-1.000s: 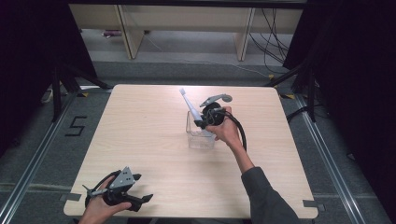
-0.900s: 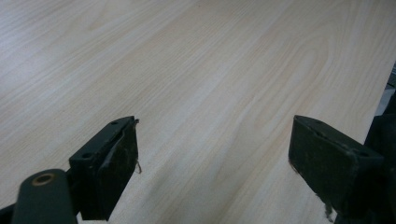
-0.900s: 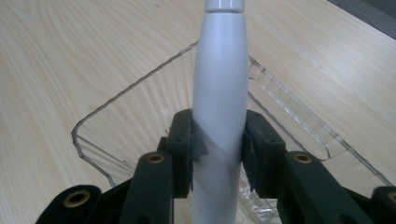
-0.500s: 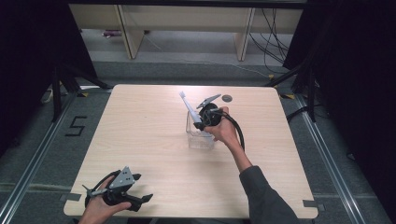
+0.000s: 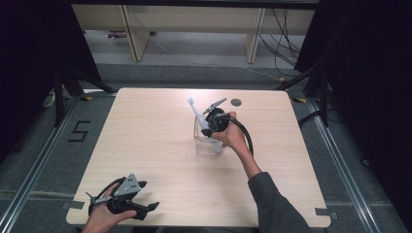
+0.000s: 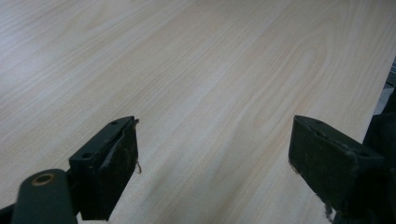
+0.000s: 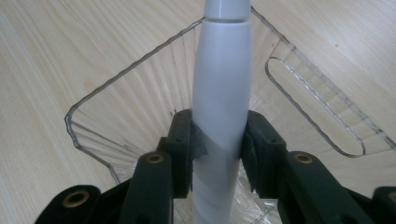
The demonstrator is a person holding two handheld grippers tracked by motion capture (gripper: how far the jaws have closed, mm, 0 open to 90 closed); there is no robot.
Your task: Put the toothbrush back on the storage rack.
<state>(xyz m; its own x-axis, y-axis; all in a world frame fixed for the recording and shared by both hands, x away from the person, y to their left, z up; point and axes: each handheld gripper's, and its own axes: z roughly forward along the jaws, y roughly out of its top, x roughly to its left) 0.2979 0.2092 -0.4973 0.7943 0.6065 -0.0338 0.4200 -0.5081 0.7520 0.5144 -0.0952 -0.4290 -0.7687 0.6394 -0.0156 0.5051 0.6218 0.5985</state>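
A white toothbrush (image 5: 196,112) with a thick handle (image 7: 219,84) stands tilted, head up and to the left, over a clear plastic container (image 5: 208,144) at the middle of the wooden table (image 5: 145,136). My right gripper (image 5: 207,129) is shut on the handle, and in the right gripper view both pads (image 7: 181,140) press its sides above the container's rim (image 7: 116,79). My left gripper (image 5: 146,196) rests near the table's front left corner. It stands open (image 6: 212,158) over bare wood (image 6: 210,70), with nothing between its fingers.
A small dark round disc (image 5: 236,102) lies on the table behind the container. A black cable (image 5: 248,138) loops off the right gripper along the forearm. Pale shelving (image 5: 194,29) stands beyond the far edge. A "5" (image 5: 77,131) is marked on the floor at left.
The right hand has turned a little over the container, and the brush head has dipped slightly. The left gripper has kept still.
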